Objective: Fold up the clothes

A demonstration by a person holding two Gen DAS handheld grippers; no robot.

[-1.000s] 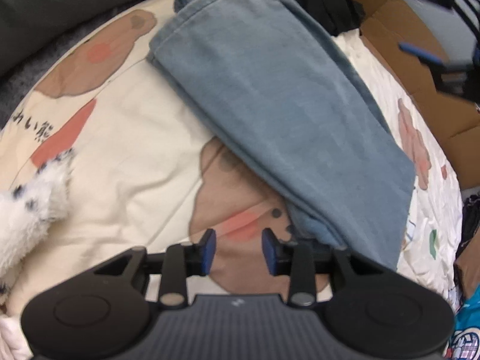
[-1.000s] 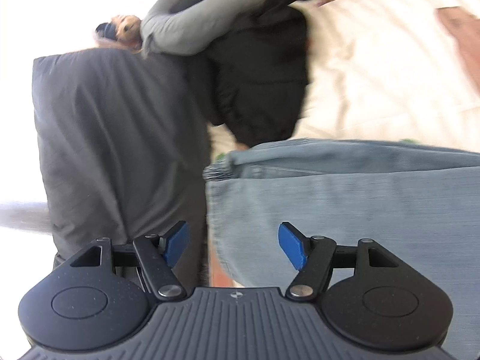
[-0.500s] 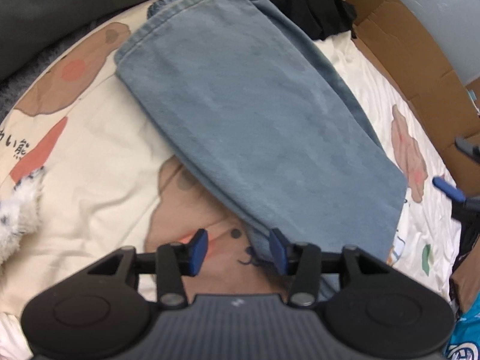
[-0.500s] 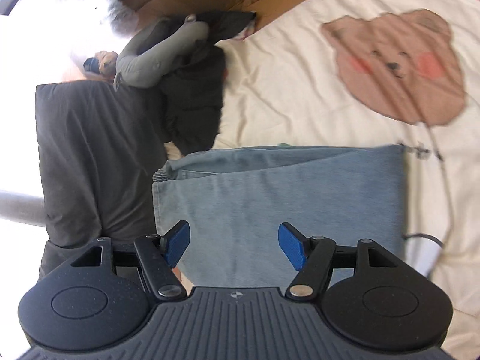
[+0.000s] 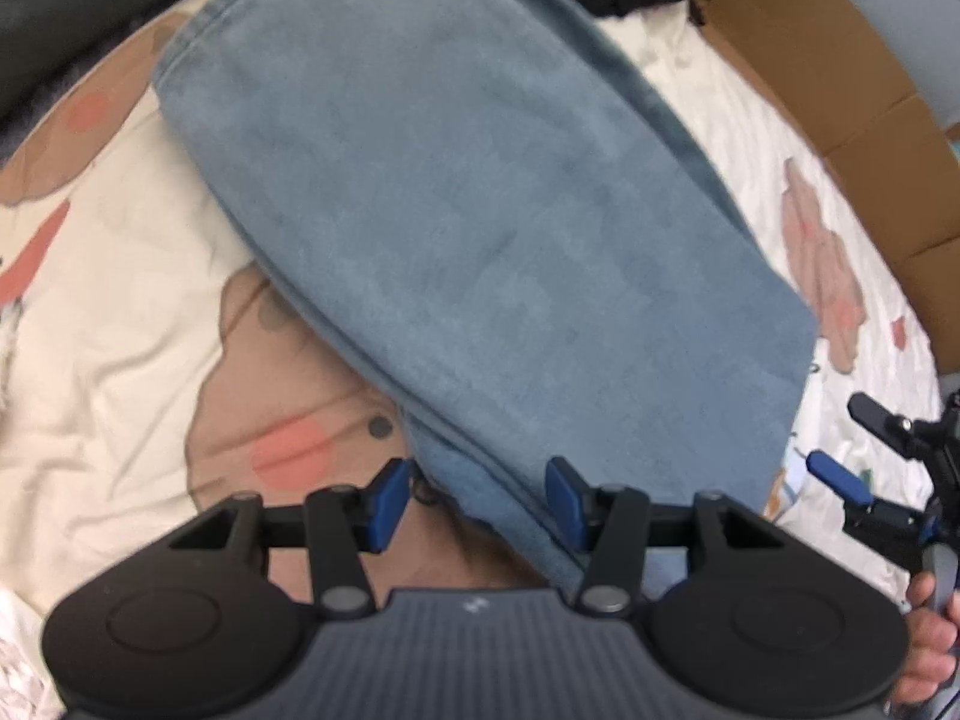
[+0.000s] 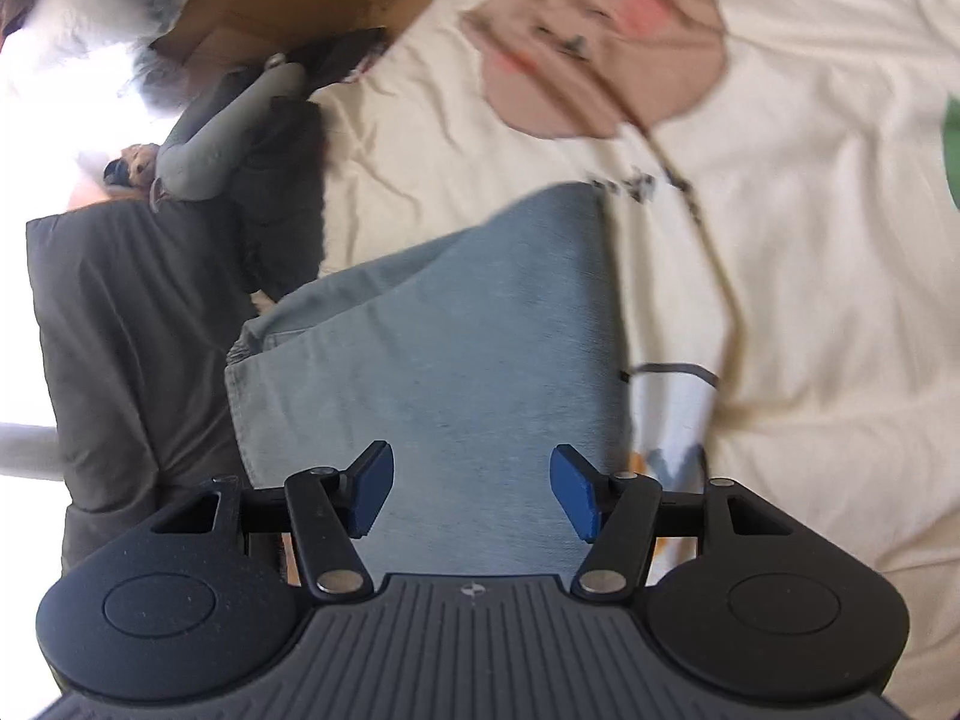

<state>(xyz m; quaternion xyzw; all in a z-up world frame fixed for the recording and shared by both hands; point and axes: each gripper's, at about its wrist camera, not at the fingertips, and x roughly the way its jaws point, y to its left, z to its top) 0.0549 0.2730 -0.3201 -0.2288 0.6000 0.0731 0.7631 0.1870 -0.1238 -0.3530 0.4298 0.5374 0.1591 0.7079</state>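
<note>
Folded blue jeans (image 5: 480, 228) lie flat on a cream bedsheet printed with bears (image 5: 120, 312). My left gripper (image 5: 477, 501) is open, and the near folded edge of the jeans runs between its blue pads without being pinched. In the right wrist view the same jeans (image 6: 456, 372) fill the middle, and my right gripper (image 6: 471, 495) hangs open above them with nothing held. At the right edge of the left wrist view the right gripper (image 5: 852, 450) shows again, held by a hand (image 5: 930, 648).
Dark clothes (image 6: 282, 180) are piled at the head of the bed next to a dark grey cover (image 6: 132, 348). Brown cardboard (image 5: 840, 72) lines the far side of the bed. A bear print (image 6: 600, 36) lies beyond the jeans.
My left gripper has opened wider and closed in on the near edge of the jeans. The right gripper has swung toward the bedsheet side, staying open.
</note>
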